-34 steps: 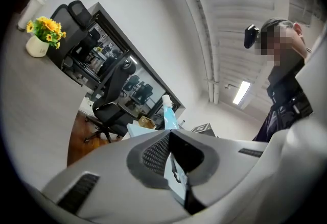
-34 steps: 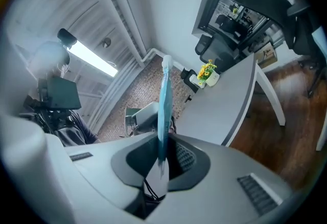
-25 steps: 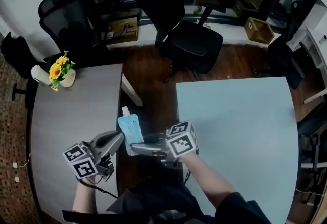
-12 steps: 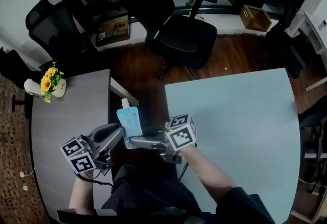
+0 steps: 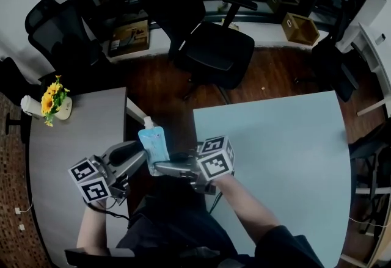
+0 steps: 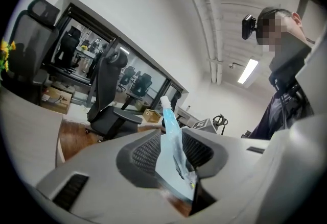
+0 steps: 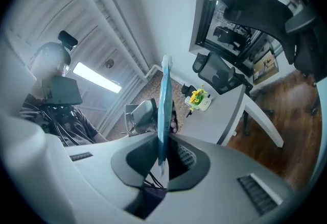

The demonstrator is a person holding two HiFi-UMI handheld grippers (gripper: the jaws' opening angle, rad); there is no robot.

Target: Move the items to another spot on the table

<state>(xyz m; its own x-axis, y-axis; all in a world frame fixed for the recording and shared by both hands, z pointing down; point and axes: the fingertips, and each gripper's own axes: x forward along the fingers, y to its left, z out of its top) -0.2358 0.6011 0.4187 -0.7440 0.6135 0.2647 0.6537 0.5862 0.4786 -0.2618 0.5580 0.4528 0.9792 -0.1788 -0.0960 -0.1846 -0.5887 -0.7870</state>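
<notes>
A light blue pouch [image 5: 154, 144] with a white cap hangs upright over the gap between the two tables. My right gripper [image 5: 160, 168] comes in from the right and is shut on the pouch's lower edge. In the right gripper view the pouch [image 7: 163, 110] stands thin and edge-on, clamped in that gripper [image 7: 162, 154]. My left gripper [image 5: 139, 160] reaches in from the left. Its jaws have just been opening. In the left gripper view the pouch [image 6: 171, 141] still stands inside that gripper [image 6: 171, 152], with a gap beside the left pad.
A grey table [image 5: 61, 157] lies at the left, with a vase of yellow flowers [image 5: 54, 102] at its far end. At the right is a light blue table [image 5: 287, 138]. Wooden floor, a black office chair [image 5: 217, 53] and a wooden box [image 5: 299, 27] lie beyond.
Both grippers and the pouch have drifted away from the grey table's edge toward the light blue table. The pouch stays upright between them.
</notes>
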